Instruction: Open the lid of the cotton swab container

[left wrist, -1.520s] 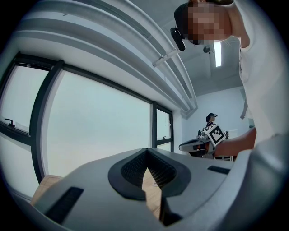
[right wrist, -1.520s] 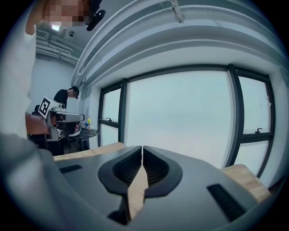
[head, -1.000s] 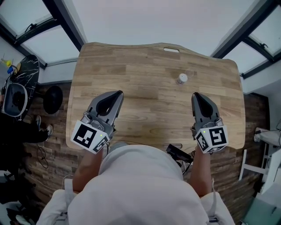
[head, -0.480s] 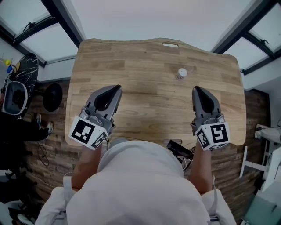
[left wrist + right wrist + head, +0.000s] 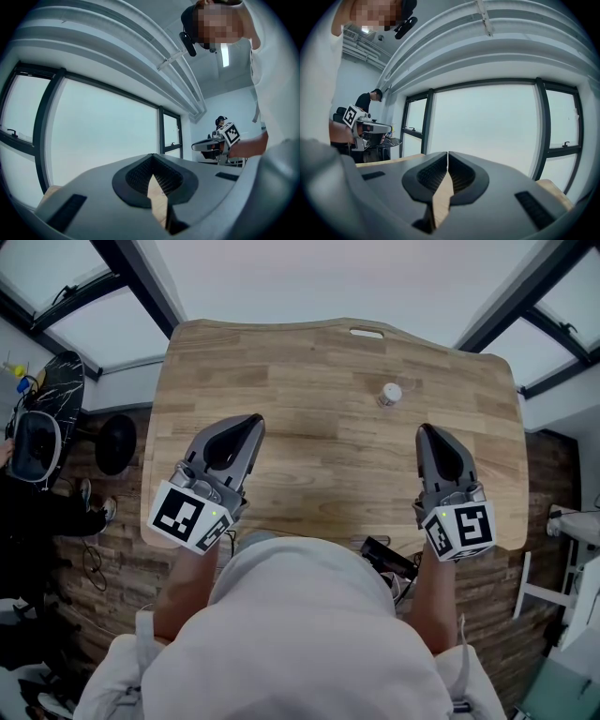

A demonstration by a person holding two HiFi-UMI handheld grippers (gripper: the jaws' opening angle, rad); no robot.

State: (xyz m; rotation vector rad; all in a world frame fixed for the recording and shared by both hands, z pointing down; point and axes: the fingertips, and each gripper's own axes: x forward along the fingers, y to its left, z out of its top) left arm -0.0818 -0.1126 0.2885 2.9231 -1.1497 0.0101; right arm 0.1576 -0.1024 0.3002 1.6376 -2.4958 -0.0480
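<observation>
On the far right part of the wooden table [image 5: 309, 362], the cotton swab container [image 5: 390, 394] is standing upright. Its long axis is running vertically and its white lid [image 5: 391, 389] is facing up toward the head camera. The left gripper [image 5: 251, 421] and the right gripper [image 5: 425, 430] are hovering over the near half, both pointing away from the person and clear of the container, which is sitting nearer the right one. Both pairs of jaws are sitting pressed together, pinching nothing.
</observation>
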